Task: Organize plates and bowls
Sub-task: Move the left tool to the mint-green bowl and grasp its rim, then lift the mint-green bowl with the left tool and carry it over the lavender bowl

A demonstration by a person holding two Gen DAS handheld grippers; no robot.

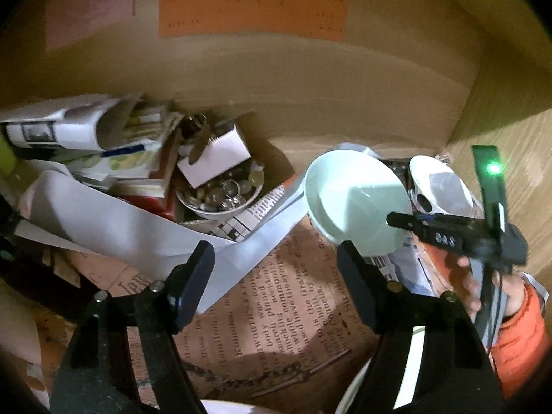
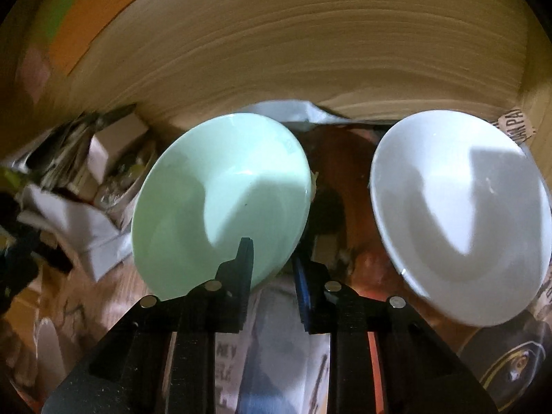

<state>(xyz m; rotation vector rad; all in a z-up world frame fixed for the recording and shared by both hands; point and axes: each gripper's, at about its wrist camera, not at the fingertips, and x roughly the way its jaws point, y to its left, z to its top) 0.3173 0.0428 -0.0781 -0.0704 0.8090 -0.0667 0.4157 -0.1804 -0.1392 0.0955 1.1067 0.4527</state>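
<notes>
Left-view-only coin bowl (image 1: 220, 191), newspaper (image 1: 276, 310)

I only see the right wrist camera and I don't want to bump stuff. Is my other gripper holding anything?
Observer: No. The left gripper is open above pinkish newspaper, with nothing between its fingers.
Operator: Are there more bowls than my two?
Observer: Yes. A third bowl sits left of the green bowl. It is full of small round bits, with a white card on top.
Operator: Any plates?
Observer: Maybe. A white rim shows at the bottom edge, below the left gripper. I cannot tell whether it is a plate or a bowl.
</notes>
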